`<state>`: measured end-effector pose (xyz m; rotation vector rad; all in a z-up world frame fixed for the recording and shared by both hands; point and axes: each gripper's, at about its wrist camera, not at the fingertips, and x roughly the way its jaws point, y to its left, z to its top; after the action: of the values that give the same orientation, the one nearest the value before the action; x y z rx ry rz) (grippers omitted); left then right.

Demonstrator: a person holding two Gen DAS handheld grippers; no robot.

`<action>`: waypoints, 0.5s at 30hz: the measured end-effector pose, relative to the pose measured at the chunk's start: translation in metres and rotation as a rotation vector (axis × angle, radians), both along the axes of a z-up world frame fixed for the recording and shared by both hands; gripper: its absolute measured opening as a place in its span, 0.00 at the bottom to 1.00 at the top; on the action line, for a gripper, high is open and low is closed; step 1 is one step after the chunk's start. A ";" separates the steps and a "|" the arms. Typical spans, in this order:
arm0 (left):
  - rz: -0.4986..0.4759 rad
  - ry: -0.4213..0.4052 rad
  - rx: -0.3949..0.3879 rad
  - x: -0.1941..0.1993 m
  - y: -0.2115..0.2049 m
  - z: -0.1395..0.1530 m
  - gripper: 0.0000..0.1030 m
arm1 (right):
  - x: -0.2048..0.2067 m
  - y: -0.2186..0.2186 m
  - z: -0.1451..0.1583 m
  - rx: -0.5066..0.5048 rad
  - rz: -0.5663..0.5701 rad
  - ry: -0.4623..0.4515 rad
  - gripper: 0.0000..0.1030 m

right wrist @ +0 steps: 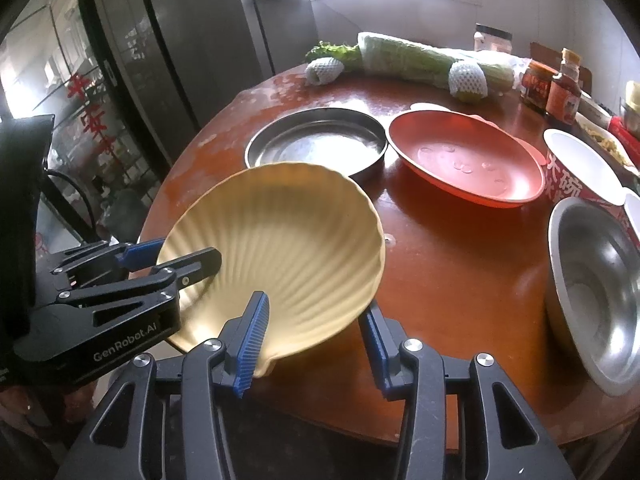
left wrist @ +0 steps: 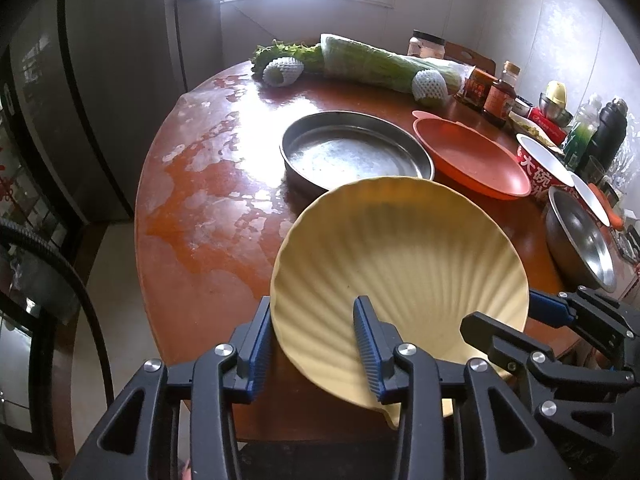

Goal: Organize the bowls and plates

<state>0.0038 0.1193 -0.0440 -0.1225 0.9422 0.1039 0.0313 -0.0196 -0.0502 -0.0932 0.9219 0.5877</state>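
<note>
Both the left tongs (left wrist: 316, 344) and right tongs (right wrist: 318, 340) grip the tilted yellow shell plate (left wrist: 400, 264) above the near worktop (left wrist: 208, 208).

Wrapped cabbage (left wrist: 384, 66), sauce jars (left wrist: 490, 90) and a dark flask (left wrist: 608, 136) along the table's (left wrist: 208, 184) far edge.

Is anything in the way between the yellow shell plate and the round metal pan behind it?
Nothing visible. The yellow shell-shaped plate, with the left gripper and right gripper at its rim, sits just in front of the round metal pan. Only bare brown wooden table shows around them; the orange oval plastic dish stands off to the side.
</note>
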 end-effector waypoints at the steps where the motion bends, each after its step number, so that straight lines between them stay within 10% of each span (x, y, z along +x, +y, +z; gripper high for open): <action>1: 0.000 -0.003 0.003 0.000 0.000 0.001 0.39 | 0.000 -0.001 0.000 0.004 0.000 0.002 0.46; 15: 0.020 -0.048 -0.002 -0.004 0.004 0.012 0.41 | -0.005 -0.006 0.006 0.011 -0.009 -0.023 0.51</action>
<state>-0.0001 0.1236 -0.0317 -0.1359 0.8934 0.1184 0.0267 -0.0253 -0.0438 -0.0854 0.8965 0.5820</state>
